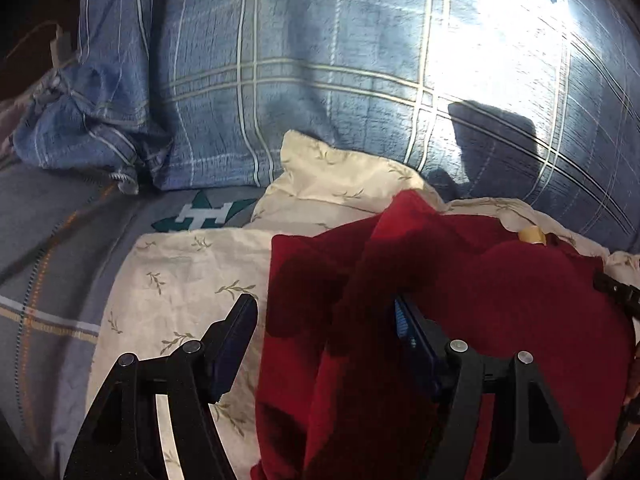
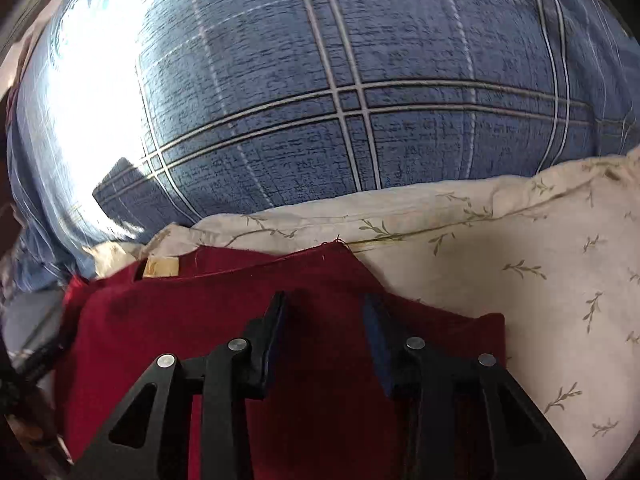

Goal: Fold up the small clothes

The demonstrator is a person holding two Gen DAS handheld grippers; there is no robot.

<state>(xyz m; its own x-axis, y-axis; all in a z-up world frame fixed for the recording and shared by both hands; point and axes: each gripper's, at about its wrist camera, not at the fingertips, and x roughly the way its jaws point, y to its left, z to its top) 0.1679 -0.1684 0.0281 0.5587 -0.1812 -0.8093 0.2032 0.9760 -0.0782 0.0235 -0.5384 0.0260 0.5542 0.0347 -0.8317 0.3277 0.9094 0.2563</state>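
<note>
A dark red garment [image 1: 460, 280] lies on a cream leaf-print cloth [image 1: 180, 280], with a tan label [image 1: 532, 235] at its far edge. My left gripper [image 1: 324, 308] stands wide open over the garment's left edge. A raised fold of red cloth runs between its fingers, and neither pad presses on it. In the right wrist view the red garment [image 2: 200, 312] fills the lower middle, its label [image 2: 162, 268] at the upper left. My right gripper [image 2: 324, 302] hovers over it with the jaws partly apart and nothing pinched. A black tip of the right gripper [image 1: 616, 292] shows at the left view's right edge.
A large blue plaid quilt [image 1: 320, 80] bulges behind the garment, with a bright sun patch [image 2: 92, 92] on it. A grey striped sheet [image 1: 52, 260] lies to the left. The cream cloth [image 2: 540, 280] extends to the right of the garment.
</note>
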